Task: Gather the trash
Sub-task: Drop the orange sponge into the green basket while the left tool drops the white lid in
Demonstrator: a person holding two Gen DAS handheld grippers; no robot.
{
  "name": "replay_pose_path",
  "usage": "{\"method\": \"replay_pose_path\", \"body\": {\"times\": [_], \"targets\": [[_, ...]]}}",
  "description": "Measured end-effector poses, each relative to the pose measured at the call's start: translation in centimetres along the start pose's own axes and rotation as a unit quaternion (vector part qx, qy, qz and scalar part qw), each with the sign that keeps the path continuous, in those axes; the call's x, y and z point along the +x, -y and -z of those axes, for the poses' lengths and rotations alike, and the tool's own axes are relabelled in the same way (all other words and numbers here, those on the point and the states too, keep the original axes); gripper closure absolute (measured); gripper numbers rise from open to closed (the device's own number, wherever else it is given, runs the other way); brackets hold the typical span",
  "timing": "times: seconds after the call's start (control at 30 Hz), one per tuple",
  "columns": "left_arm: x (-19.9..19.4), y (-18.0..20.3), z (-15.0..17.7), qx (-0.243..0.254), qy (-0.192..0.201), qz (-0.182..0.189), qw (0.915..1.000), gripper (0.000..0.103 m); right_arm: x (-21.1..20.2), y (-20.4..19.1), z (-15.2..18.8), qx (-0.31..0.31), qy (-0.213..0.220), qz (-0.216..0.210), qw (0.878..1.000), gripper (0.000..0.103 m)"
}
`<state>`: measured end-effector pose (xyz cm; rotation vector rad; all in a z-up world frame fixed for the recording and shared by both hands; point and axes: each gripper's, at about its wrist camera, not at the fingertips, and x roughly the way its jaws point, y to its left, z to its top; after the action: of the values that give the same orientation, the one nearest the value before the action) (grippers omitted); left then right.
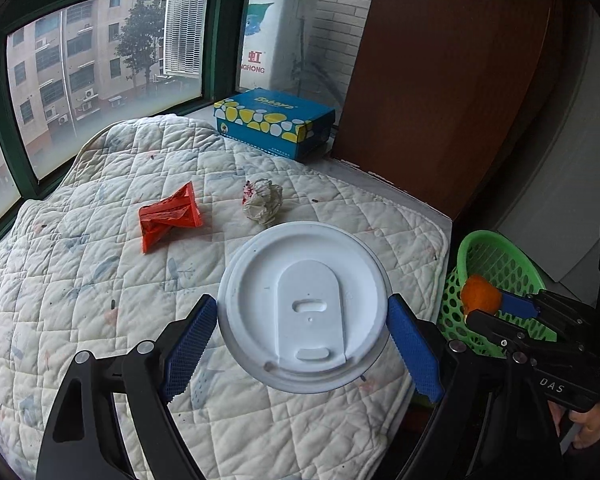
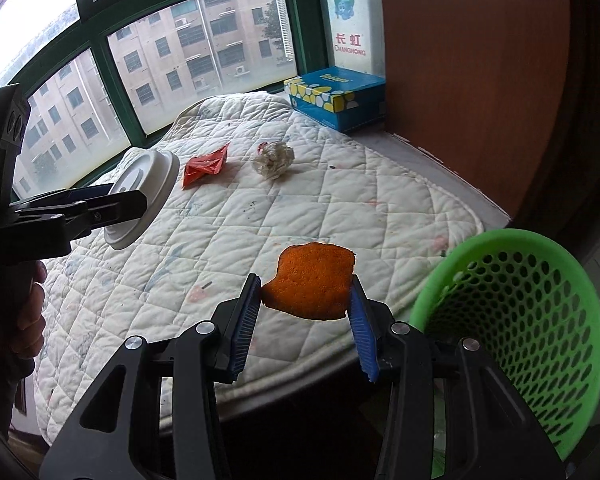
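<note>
My left gripper [image 1: 302, 312] is shut on a white plastic cup lid [image 1: 304, 306], held above the quilted pad [image 1: 80, 280]; the same lid [image 2: 142, 200] shows at the left of the right wrist view. My right gripper [image 2: 306, 300] is shut on an orange peel [image 2: 312, 286], lifted over the pad's near edge, just left of the green mesh basket [image 2: 540, 320]. That peel [image 1: 480, 296] hangs before the basket [image 1: 496, 264] in the left wrist view. A red wrapper [image 1: 168, 216] and a crumpled paper ball [image 1: 264, 200] lie on the pad.
A blue tissue box [image 1: 276, 120] stands at the back by the green-framed window [image 1: 100, 60]. A brown wooden panel [image 1: 440, 80] rises on the right. A hand [image 2: 28, 316] grips the left gripper's handle. The pad ends just before the basket.
</note>
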<state>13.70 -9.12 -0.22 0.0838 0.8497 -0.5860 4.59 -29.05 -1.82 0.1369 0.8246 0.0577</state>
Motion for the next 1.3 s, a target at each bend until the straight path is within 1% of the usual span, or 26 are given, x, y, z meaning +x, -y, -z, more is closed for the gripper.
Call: {"method": "replay_pose_path", "body": {"times": [0.2, 0.5, 0.57, 0.6, 0.7, 0.83, 0.9, 1.0, 1.3], "targets": [[0.2, 3.5, -0.5, 0.022, 0.001, 0.019, 0.9996, 0.021, -2.5, 4.2, 1.9, 0.028, 0.004, 0.037, 0.999, 0.059], [0.8, 8.0, -1.0, 0.056, -0.002, 0.042, 0.9975, 0.021, -4.2, 10.7, 3.8, 0.079, 0.000, 0.090, 0.993, 0.058], [1.1, 8.8, -1.2, 0.063, -0.003, 0.046, 0.9969, 0.021, -4.6, 12.0, 4.1, 0.091, 0.000, 0.097, 0.991, 0.055], [1.2, 9.2, -1.2, 0.067, -0.004, 0.048, 0.9966, 0.021, -4.7, 12.6, 4.2, 0.097, 0.000, 0.099, 0.990, 0.050], [1.6, 10.4, -1.4, 0.076, -0.007, 0.055, 0.9956, 0.021, -5.2, 13.6, 4.5, 0.109, 0.006, 0.109, 0.988, 0.041], [2.3, 12.2, -1.6, 0.090, -0.013, 0.062, 0.9939, 0.021, -6.1, 14.8, 5.0, 0.122, 0.013, 0.116, 0.986, 0.040], [2.7, 13.1, -1.6, 0.096, -0.017, 0.067, 0.9930, 0.021, -6.6, 15.2, 5.1, 0.128, 0.015, 0.120, 0.984, 0.036], [3.5, 14.4, -1.6, 0.107, -0.024, 0.075, 0.9912, 0.021, -7.8, 15.8, 5.5, 0.133, 0.021, 0.127, 0.983, 0.033], [5.6, 19.4, -0.3, 0.139, -0.052, 0.101, 0.9838, 0.020, -11.4, 17.8, 6.4, 0.152, 0.047, 0.151, 0.976, 0.027]]}}
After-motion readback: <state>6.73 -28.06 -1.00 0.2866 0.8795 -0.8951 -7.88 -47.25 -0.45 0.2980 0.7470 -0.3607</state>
